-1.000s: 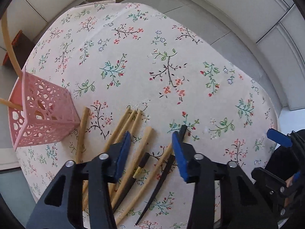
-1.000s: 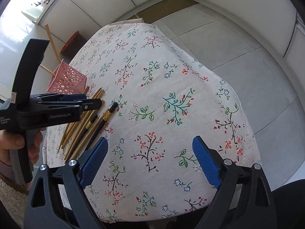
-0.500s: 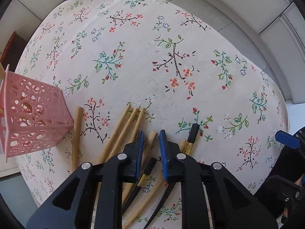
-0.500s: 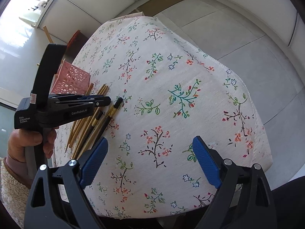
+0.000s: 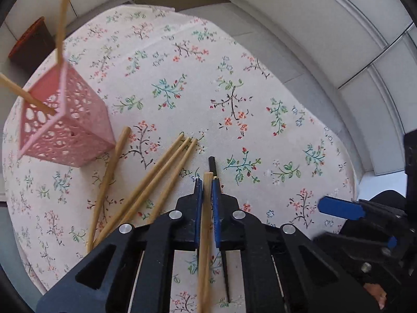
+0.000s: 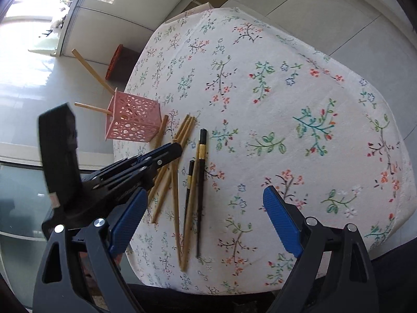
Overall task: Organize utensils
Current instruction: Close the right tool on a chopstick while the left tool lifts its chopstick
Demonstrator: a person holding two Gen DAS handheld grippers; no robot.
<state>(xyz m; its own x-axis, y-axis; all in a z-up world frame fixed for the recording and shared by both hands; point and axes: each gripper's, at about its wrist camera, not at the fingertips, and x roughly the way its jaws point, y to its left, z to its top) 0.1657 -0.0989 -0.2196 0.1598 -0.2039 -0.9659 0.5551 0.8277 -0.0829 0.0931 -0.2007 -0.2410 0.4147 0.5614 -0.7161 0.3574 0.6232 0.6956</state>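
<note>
1. One bamboo chopstick is clamped in the left gripper; the blue pads are pressed on both sides of it near its thick end, whose tip pokes just past them.
2. Long axis of that stick runs along the fingers, back under the gripper body toward the person. In the right wrist view it looks tilted, far end still among the others on the cloth; hard to confirm.
3. Pink basket sits up and to the left of the left gripper, at the table edge, with two sticks already standing in it.
4. My read: the next move is lift, swing left, tip the stick upright over the basket mouth. The stick has to rotate from lying to near vertical.
5. Left hand is clearly nearer the basket. Right gripper hovers with its jaws wide apart, nothing between them, above the cloth.
6. Remaining sticks: four bamboo ones beside the basket, plus two dark chopsticks just right of them.
</note>
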